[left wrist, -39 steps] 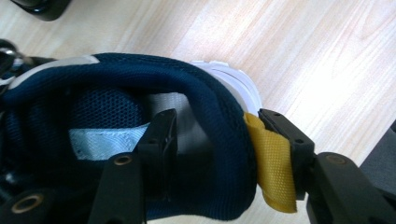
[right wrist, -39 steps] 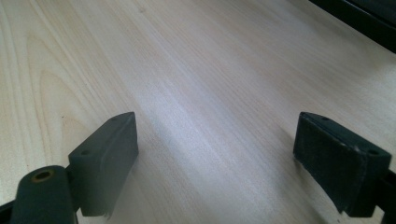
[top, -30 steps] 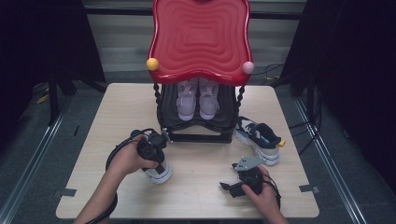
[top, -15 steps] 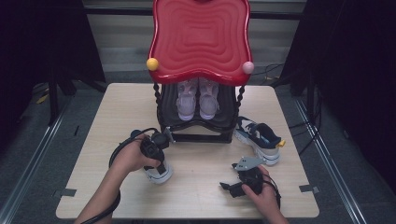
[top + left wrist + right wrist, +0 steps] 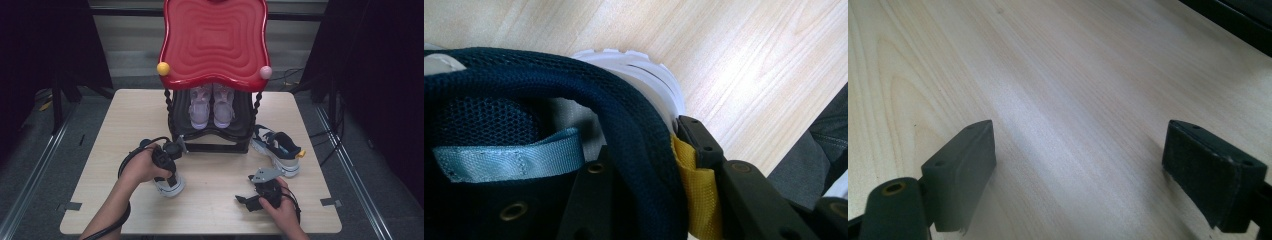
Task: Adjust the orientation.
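Shifted slightly toward 12 o'clock: left gripper (image 5: 167,167), jaws clamping navy mesh sneaker (image 5: 574,115) collar. Right gripper (image 5: 1080,170): jaws wide, over pale wooden desk (image 5: 1073,75).

- You turned your left hand (image 5: 142,165) a little over the last second, so the left tool (image 5: 649,165) sat more upright on the sneaker (image 5: 170,184) it clamps by the heel collar.
- You drew the cable loop (image 5: 131,155) behind that hand in tighter; it had bulged wider toward the bench's left side a second ago.
- The sneaker shifted only slightly, its white sole ending just in front of your left hand on the bench (image 5: 100,200).
- Whether it left the bench surface, the high view was too coarse to tell.
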A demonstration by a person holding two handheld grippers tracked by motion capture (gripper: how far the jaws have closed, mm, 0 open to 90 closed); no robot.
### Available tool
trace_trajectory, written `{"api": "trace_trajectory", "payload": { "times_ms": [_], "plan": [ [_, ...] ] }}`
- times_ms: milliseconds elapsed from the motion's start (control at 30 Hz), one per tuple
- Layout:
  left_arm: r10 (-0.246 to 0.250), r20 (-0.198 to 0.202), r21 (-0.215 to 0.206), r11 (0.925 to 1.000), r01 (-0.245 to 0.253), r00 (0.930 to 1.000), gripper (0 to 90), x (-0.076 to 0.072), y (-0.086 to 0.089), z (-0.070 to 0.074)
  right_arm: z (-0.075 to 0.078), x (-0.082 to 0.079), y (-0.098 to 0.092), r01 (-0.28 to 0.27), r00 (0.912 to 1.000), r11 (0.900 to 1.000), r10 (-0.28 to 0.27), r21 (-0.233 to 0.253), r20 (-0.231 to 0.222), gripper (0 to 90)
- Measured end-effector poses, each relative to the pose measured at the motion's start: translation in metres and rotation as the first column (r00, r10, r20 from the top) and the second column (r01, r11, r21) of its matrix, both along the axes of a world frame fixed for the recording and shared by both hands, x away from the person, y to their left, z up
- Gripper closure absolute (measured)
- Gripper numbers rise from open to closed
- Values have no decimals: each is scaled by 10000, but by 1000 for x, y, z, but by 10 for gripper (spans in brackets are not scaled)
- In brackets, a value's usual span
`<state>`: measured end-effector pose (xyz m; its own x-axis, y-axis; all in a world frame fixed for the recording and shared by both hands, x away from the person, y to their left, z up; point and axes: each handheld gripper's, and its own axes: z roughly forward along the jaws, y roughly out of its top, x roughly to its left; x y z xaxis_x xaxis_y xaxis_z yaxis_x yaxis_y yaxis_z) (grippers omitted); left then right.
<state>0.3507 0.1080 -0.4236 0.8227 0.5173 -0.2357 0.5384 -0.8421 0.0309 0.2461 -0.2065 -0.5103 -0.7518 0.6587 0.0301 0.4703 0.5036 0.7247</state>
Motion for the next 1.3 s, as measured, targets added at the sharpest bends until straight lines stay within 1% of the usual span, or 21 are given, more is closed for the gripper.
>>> {"api": "trace_trajectory", "payload": {
  "times_ms": [133,200,233,267,300,367,433,467,500,600,633,667,767,833,867,900,1033,1167,1233,1267,1300],
  "plan": [
    [37,-111,103,9999,-36,9999,712,1,0,0,0,0,0,1,10000,10000,-1,-1,-4,135],
    [86,-139,69,9999,-85,9999,720,1,0,0,0,0,0,-1,10000,10000,1,0,-1,135],
    [107,-139,67,9999,-106,9998,725,1,0,0,0,0,0,0,10000,10000,0,0,0,135],
    [248,-126,-12,9997,-248,9996,727,0,-1,0,0,0,0,2,10000,10000,-2,2,-6,135],
    [71,-96,74,9999,-71,9999,731,0,-1,0,0,0,0,-1,10000,10000,1,0,0,135],
    [265,-84,-72,9996,-265,9996,741,-1,-1,0,0,0,0,1,10000,10000,-1,1,-3,135],
    [251,-89,-77,9997,-252,9996,744,-1,0,0,0,0,0,0,10000,10000,0,1,-3,135],
    [121,-58,-25,9999,-121,9999,745,0,1,1,0,0,0,2,10000,10000,-2,1,-5,135],
    [279,-70,-140,9995,-280,9996,745,-1,2,1,0,0,0,1,10000,10000,-1,0,-3,135],
    [264,-48,-102,9996,-265,9996,748,-1,4,4,0,0,0,2,10000,10000,-2,0,-2,135],
    [339,-14,-113,9994,-339,9994,748,-2,4,5,0,0,0,2,10000,10000,-2,0,-2,135],
    [286,44,-90,9996,-285,9996,753,-1,5,8,0,0,0,0,10000,10000,0,1,-3,135],
    [353,42,-74,9994,-353,9994,757,-1,8,15,0,0,0,0,10000,10000,0,1,-1,135],
    [320,70,-98,9994,-319,9995,760,0,9,17,0,0,0,1,10000,10000,-1,2,-3,135],
    [146,71,41,9999,-146,9999,760,1,10,20,0,0,0,1,10000,10000,-1,2,-3,135],
    [393,58,-148,9991,-392,9992,763,1,12,24,0,0,0,2,10000,10000,-2,4,-5,135],
    [286,284,-30,9996,-285,9992,767,0,14,33,0,0,0,3,10000,10000,-3,5,-5,135],
    [352,197,-242,9991,-348,9992,768,2,16,45,0,0,0,22,10000,10000,-22,28,-14,135],
    [325,179,-221,9992,-322,9993,768,2,16,47,0,0,0,22,10000,10000,-22,27,-14,135],
    [335,231,-238,9992,-329,9992,768,3,16,53,0,0,0,11,10000,10000,-11,22,31,135],
    [335,231,-238,9992,-329,9992,768,3,16,53,0,0,0,11,10000,10000,-11,22,31,135]
  ]
}}
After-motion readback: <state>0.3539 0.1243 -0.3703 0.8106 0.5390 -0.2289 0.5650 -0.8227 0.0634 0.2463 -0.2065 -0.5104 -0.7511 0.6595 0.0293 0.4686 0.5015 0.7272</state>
